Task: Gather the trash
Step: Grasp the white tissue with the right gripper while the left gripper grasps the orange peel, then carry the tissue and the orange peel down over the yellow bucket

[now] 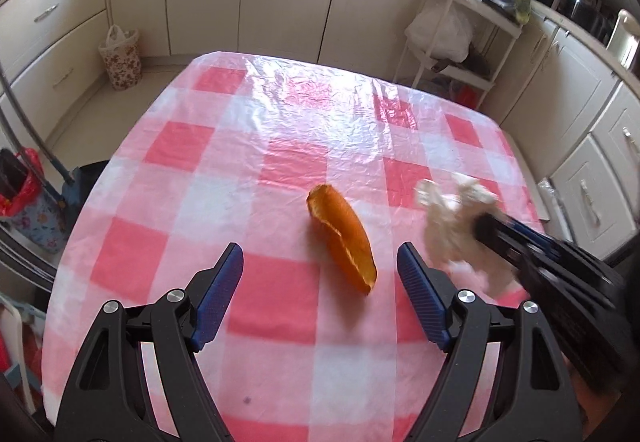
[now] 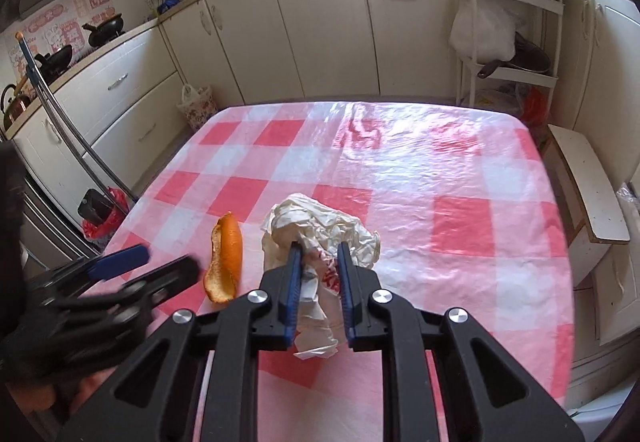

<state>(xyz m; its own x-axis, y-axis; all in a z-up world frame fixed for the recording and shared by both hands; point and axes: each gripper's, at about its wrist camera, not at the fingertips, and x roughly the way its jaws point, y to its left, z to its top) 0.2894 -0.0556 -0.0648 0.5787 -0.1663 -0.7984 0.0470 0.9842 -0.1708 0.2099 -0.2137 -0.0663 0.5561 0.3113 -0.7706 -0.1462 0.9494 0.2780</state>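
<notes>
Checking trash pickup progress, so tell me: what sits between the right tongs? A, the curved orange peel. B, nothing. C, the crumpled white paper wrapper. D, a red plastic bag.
C: in the right wrist view, the blue pads of the right tongs press on the crumpled white paper wrapper, while the curved orange peel lies loose on the checked tablecloth.

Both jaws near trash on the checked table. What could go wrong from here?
1. The right gripper pinches only part of the crumpled paper wrapper; loose folds hang out, so it may slip or tear on lifting.
2. The orange peel lies curved on the thin plastic tablecloth; the open left gripper might pinch the cloth with it.
3. The two grippers are close together and could collide.
</notes>
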